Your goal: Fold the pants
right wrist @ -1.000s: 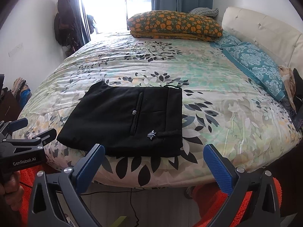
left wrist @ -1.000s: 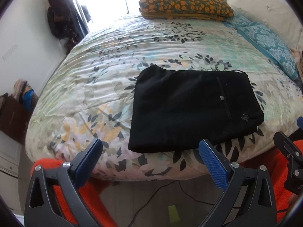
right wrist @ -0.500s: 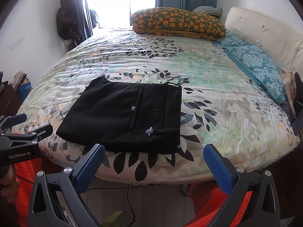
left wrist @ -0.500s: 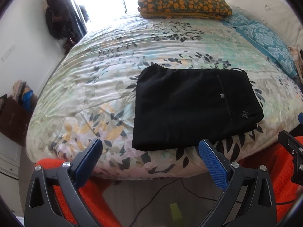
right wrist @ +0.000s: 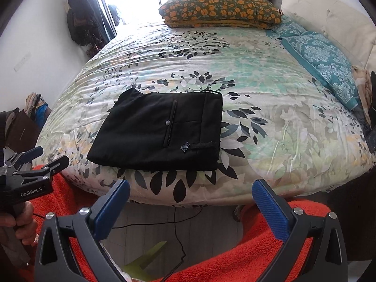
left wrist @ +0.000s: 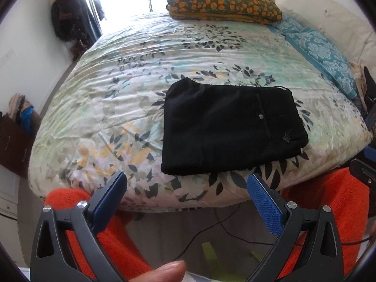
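Note:
The black pants lie folded into a flat rectangle near the front edge of the bed, back pocket and button up. They also show in the right wrist view. My left gripper is open and empty, held off the bed edge in front of the pants. My right gripper is open and empty, also short of the bed edge. The left gripper shows at the left of the right wrist view, the right gripper's tip at the right edge of the left wrist view.
The bed has a floral cover. An orange-patterned pillow and teal pillows lie at the far end and right side. Orange-clad knees and a cable on the floor are below.
Both grippers have drawn back and up from the bed, so the pants appear farther away. The pants have not moved. Both stay open.

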The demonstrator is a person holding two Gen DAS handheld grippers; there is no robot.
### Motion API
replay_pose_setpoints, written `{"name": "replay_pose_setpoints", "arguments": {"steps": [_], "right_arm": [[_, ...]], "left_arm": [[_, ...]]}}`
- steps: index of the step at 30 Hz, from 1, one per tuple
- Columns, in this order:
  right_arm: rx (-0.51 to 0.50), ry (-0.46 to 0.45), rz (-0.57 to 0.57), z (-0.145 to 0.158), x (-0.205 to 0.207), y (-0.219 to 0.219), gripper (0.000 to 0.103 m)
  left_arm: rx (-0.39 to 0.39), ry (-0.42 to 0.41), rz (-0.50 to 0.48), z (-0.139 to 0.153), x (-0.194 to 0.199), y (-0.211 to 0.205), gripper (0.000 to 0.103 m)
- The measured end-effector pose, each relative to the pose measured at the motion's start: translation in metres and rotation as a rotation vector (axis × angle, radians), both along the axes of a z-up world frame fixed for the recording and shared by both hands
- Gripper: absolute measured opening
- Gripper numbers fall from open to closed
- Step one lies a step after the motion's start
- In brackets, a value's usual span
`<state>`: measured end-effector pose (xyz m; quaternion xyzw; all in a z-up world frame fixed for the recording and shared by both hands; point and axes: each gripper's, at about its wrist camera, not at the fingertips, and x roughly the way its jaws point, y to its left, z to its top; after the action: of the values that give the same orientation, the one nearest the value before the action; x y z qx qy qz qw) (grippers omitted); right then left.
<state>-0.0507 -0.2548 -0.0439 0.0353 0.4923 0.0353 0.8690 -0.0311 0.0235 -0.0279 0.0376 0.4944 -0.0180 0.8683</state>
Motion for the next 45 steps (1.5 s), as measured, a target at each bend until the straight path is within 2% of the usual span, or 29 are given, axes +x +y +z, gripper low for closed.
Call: {"name": "replay_pose_setpoints", "arguments": {"steps": [6,9,30,45], "right_arm": [[0.080,-0.075,-0.101,0.007,-0.018,0.008,0.103],[0.039,-0.068,-0.089,0.008,-0.017,0.014,0.103],[-0.020,-0.072,-0.035,0.002,-0.017,0.040,0.103],[-0.016,-0.082,-0.024,0.004,-0.020,0.045,0.103]], "left_arm": [[-0.016,0.009,-0.009,0.012,-0.009,-0.003,0.102],[-0.017,0.002,-0.019,0.013,-0.013,-0.005,0.102],[-0.015,-0.006,-0.037,0.008,-0.016,-0.006,0.102],[-0.028,-0.014,-0.037,0.010,-0.017,-0.006,0.102]]}}
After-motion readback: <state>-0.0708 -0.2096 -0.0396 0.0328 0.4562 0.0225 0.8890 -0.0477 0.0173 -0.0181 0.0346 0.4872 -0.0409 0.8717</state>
